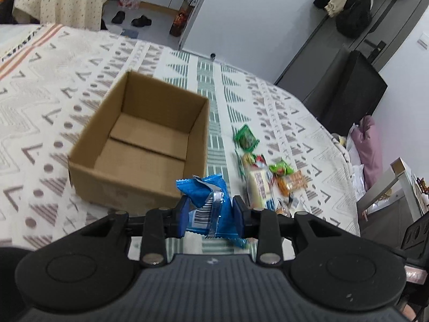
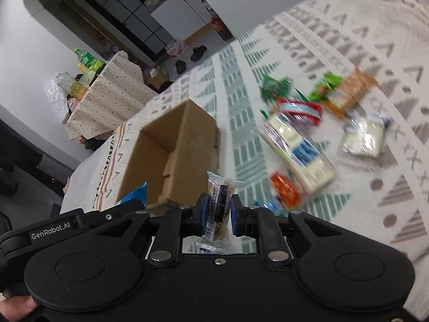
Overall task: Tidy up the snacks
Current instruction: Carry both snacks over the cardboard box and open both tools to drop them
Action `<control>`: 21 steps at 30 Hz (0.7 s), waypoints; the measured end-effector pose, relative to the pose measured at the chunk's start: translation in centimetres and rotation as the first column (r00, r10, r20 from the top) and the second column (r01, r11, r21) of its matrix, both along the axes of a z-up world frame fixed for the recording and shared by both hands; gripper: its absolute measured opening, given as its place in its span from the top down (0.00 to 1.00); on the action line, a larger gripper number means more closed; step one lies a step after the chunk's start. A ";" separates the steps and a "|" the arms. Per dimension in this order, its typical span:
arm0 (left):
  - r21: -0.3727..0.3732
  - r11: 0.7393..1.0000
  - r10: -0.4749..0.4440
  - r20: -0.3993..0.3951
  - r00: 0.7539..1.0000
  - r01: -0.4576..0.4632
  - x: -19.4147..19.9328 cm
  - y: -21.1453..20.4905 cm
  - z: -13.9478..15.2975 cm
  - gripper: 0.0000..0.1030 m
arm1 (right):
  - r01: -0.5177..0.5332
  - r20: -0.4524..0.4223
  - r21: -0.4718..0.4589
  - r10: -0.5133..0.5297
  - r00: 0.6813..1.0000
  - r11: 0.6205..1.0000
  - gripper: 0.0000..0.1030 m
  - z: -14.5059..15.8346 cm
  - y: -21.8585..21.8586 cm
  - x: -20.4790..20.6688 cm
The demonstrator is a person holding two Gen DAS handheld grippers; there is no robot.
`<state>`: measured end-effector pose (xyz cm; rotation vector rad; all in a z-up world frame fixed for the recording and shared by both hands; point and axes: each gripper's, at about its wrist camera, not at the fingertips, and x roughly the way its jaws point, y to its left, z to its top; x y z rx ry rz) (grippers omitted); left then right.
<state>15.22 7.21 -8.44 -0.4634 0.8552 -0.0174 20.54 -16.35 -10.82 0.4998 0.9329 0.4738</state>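
Closest to me, my left gripper (image 1: pixel 210 210) is clamped on a blue snack packet (image 1: pixel 207 201), and my right gripper (image 2: pixel 217 213) pinches a clear-wrapped brown snack bar (image 2: pixel 219 204) upright between its pads; the corner of that blue packet pokes into the right wrist view at about nine o'clock. Just beyond the left gripper, at roughly eleven o'clock, sits the cardboard box (image 1: pixel 139 136), open and with nothing in it as far as I can see, so I judge the sorting has barely begun: two items are lifted and none is stowed yet. At one to two o'clock, on the patterned cloth of the table (image 1: pixel 80 80), the loose pile of snacks (image 1: pixel 264 173) waits: green packets, a long pale packet, an orange one, a red-edged one, and a clear bag seen blurred from the right. All of these are left to move. Farther off lie shoes on the floor and a dark cabinet.
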 end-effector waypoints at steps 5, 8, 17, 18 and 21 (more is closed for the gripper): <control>0.007 1.000 -0.006 0.014 1.000 0.006 0.7 1.5 0.5 0.68 | -0.013 0.059 0.007 0.013 0.998 1.000 0.83 1.9 2.3 0.8; 0.011 1.000 0.002 0.026 1.000 -0.002 1.2 2.6 0.8 0.68 | -0.023 0.092 0.010 0.022 0.996 1.000 0.83 2.9 3.6 1.3; 0.016 0.999 0.040 0.037 0.999 -0.041 3.1 5.6 0.8 0.68 | -0.038 0.133 0.016 0.036 0.990 0.999 0.83 4.5 7.5 4.0; 0.015 0.999 0.045 0.036 0.998 -0.046 3.4 5.9 0.8 0.68 | -0.041 0.137 0.015 0.039 0.990 0.999 0.83 4.7 8.0 4.2; 0.035 0.997 0.069 0.033 0.997 -0.070 3.8 6.4 0.8 0.63 | -0.051 0.144 0.008 0.049 0.988 0.999 0.83 4.8 9.2 5.0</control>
